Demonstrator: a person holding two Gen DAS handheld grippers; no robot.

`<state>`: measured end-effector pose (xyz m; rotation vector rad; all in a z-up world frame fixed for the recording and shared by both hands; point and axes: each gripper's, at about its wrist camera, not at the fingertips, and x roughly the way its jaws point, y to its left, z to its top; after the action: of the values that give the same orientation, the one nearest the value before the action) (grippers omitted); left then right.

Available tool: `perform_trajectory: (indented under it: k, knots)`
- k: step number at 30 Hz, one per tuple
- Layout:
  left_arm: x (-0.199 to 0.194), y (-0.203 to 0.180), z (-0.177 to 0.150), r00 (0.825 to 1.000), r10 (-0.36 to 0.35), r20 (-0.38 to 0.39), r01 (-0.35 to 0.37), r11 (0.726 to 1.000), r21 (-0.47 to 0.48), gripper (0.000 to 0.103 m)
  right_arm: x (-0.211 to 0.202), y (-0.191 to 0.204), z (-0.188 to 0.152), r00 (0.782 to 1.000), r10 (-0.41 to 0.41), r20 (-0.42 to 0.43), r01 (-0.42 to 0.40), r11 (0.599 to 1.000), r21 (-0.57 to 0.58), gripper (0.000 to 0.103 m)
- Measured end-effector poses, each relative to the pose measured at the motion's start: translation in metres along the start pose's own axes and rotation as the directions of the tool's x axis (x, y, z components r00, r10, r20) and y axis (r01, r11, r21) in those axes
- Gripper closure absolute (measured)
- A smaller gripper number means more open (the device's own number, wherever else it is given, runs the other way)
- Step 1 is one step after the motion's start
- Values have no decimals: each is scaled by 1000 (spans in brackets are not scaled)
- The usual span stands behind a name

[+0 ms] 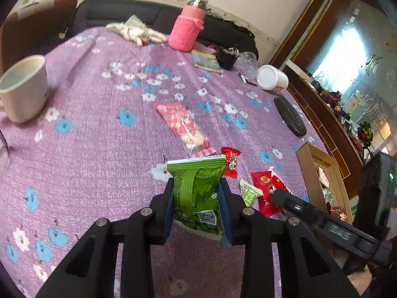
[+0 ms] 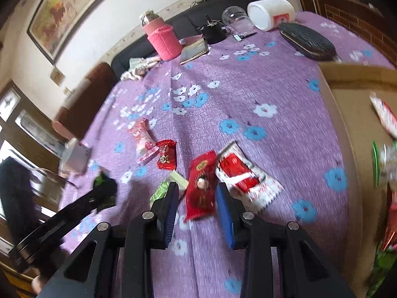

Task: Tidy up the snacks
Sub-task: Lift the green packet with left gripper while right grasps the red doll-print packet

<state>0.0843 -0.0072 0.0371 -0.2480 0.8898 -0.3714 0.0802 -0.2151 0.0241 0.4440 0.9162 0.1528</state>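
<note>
The green snack packet (image 1: 197, 193) sits pinched between the left gripper (image 1: 197, 198) pads, lifted clear of the purple flowered tabletop (image 1: 99, 129), so one pick looks secured. The right gripper (image 2: 197, 200) straddles the red packet (image 2: 201, 188) with its jaws partly spread; whether the pads already press on it, I can't tell, and the packet seems to lie on the cloth. The cardboard box (image 2: 352, 114) at the right already holds a few wrappers, so the sorting is under way but not finished: on the cloth there remain a red-and-white packet (image 2: 244, 173), a small red candy (image 2: 166, 155), a pink striped packet (image 2: 144, 136) and a little pale-green packet (image 2: 168, 186). By my reckoning, roughly half is left. The left wrist view shows the grip on the green packet plainly, plus a white mug (image 1: 23, 87) at the far left. The right wrist view blurs that packet to a dark-green smear, but it opens up the box's inside and a framed picture (image 2: 67, 7) on the wall.
</note>
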Motion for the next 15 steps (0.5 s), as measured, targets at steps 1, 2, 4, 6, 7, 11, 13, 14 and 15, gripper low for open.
perform_trajectory:
  k: [1, 2, 4, 6, 7, 11, 13, 14, 15]
  knots:
    - [-2, -1, 0, 1000, 1, 6, -1, 1000, 5, 72, 5, 2, 2, 1000, -22, -6, 22, 1000, -6, 71]
    - [-4, -1, 0, 1000, -1, 12, 1, 1000, 8, 72, 9, 2, 3, 999, -34, -15, 34, 999, -4, 72]
    - [-6, -2, 0, 1000, -6, 17, 5, 1000, 10, 72, 20, 1, 2, 998, -43, -37, 43, 999, -5, 75]
    - [-6, -2, 0, 1000, -6, 18, 6, 1000, 10, 71, 19, 6, 0, 997, -72, -15, 71, 996, -55, 78]
    - [-5, -2, -1, 1000, -5, 18, 5, 1000, 12, 71, 18, 8, -3, 996, -84, -8, 83, 993, -81, 79]
    - [-4, -6, -3, 1000, 4, 23, -5, 1000, 26, 71, 7, 9, -12, 997, -69, 43, 74, 991, -110, 83]
    - [-3, -8, -4, 999, 14, 31, -15, 999, 36, 71, -3, 9, -16, 995, -54, 88, 65, 990, -123, 83]
    - [-3, -10, -4, 999, 23, 37, -25, 999, 45, 71, -8, 10, -16, 992, -51, 111, 66, 989, -134, 83]
    - [-3, -12, -5, 998, 34, 44, -36, 998, 53, 72, -11, 11, -17, 991, -49, 125, 67, 988, -142, 83]
